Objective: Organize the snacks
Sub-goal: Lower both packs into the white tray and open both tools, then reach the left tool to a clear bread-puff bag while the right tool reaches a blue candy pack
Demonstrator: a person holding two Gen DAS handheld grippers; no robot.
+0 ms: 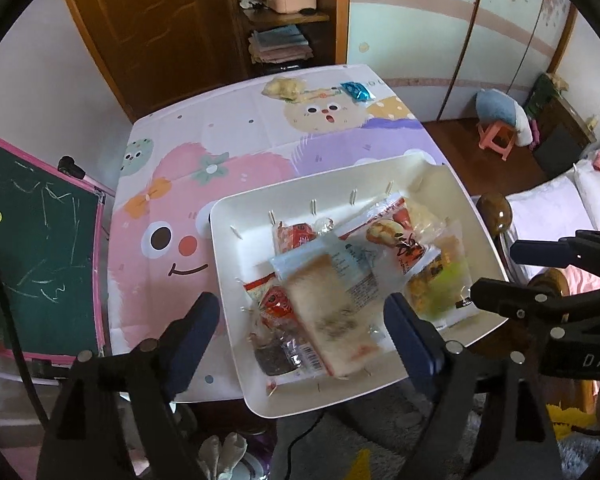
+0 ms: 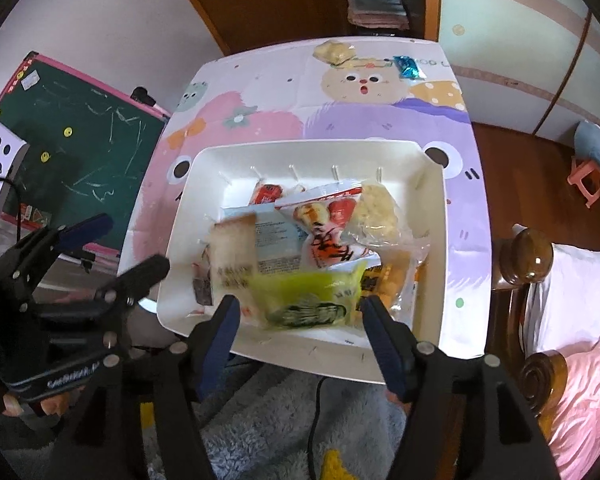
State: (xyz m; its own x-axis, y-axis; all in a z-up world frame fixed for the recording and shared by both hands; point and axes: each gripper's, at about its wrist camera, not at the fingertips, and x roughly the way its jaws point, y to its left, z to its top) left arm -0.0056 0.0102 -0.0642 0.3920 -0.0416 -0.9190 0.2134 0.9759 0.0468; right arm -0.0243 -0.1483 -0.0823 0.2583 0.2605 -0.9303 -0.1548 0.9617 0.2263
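Note:
A white tray [image 1: 236, 240] sits on the near part of the table and holds several snack packs. A long pale bread pack [image 1: 332, 320] lies blurred in the tray between my left gripper's [image 1: 300, 320] open fingers, not gripped. A green pack [image 2: 312, 296] lies blurred between my right gripper's [image 2: 298, 318] open fingers, over the tray [image 2: 188, 200]. A yellowish snack [image 1: 282, 88] and a blue wrapped snack [image 1: 356, 91] lie at the table's far edge. They also show in the right wrist view: yellowish snack [image 2: 334, 51], blue snack [image 2: 407, 67]. My right gripper shows at the right of the left wrist view [image 1: 496, 272].
The table has a cartoon cloth [image 1: 220, 152]. A green chalkboard [image 1: 32, 248] leans at its left. A bed with wooden posts [image 2: 532, 256] stands at the right. A pink stool [image 1: 496, 138] is on the floor beyond. A door and shelf are behind the table.

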